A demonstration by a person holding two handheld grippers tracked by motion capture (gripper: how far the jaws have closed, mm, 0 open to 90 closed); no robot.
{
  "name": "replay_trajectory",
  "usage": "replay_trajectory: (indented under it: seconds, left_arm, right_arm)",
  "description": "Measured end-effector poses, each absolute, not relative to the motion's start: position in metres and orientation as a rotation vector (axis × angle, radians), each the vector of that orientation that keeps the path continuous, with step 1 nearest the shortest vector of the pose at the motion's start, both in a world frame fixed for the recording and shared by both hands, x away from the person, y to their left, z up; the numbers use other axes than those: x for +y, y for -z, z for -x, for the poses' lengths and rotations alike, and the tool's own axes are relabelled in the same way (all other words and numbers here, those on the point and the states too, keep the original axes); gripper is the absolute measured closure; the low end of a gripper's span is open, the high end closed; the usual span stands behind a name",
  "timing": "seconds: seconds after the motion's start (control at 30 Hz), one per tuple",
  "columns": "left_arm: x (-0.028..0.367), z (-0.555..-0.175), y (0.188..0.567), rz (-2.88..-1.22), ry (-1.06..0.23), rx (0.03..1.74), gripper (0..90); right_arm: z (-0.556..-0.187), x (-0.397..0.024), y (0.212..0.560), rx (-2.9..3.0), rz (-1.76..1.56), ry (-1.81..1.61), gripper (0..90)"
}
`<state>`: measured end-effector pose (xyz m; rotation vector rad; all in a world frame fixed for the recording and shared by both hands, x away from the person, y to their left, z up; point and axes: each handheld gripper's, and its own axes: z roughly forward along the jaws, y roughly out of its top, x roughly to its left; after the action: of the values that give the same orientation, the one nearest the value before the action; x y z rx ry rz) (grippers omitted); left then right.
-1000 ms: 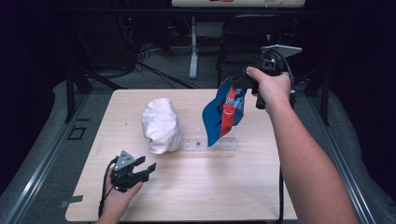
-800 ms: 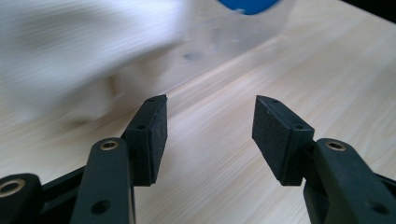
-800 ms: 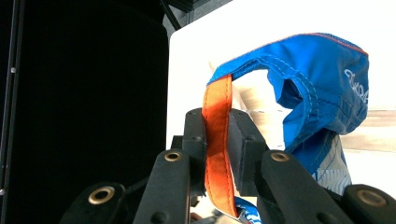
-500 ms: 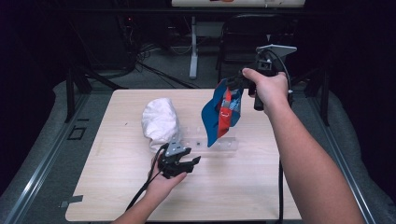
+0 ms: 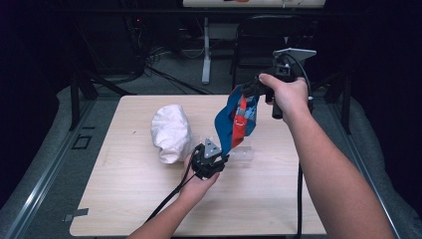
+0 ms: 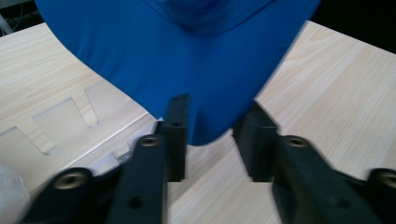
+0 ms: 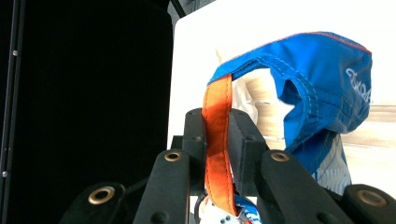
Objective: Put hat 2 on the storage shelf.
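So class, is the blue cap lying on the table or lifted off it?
Lifted: the right gripper is shut on the blue cap's orange strap, so it hangs above the table.

A light wood-grain desk [image 5: 124, 209] carries a crumpled white cloth bundle [image 5: 171, 132] at its left-centre; just right of the bundle lies a clear slotted plastic piece [image 5: 244, 155].

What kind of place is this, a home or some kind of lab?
Probably a lab or recording workspace: a bare wooden table in a dark room, tangled cables on the floor behind, and a person working camera-fitted tongs over a blue cap.
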<state>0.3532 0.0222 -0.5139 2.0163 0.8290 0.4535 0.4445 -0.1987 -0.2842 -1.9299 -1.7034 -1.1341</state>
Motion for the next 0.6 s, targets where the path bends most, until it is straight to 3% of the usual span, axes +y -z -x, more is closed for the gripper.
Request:
replay_trajectory:
  seconds: [0.13,0.6]
  left_arm:
    - [0.03,-0.355,0.511,-2.004,-0.466,0.826,82.6]
    - [0.033,-0.348,0.515,-2.01,-0.465,0.887,86.7]
  right_arm:
    - [-0.443,-0.201,0.282,-1.7,1.928,1.145,78.4]
    - [-0.449,-0.188,0.296,-1.73,1.916,1.106,78.3]
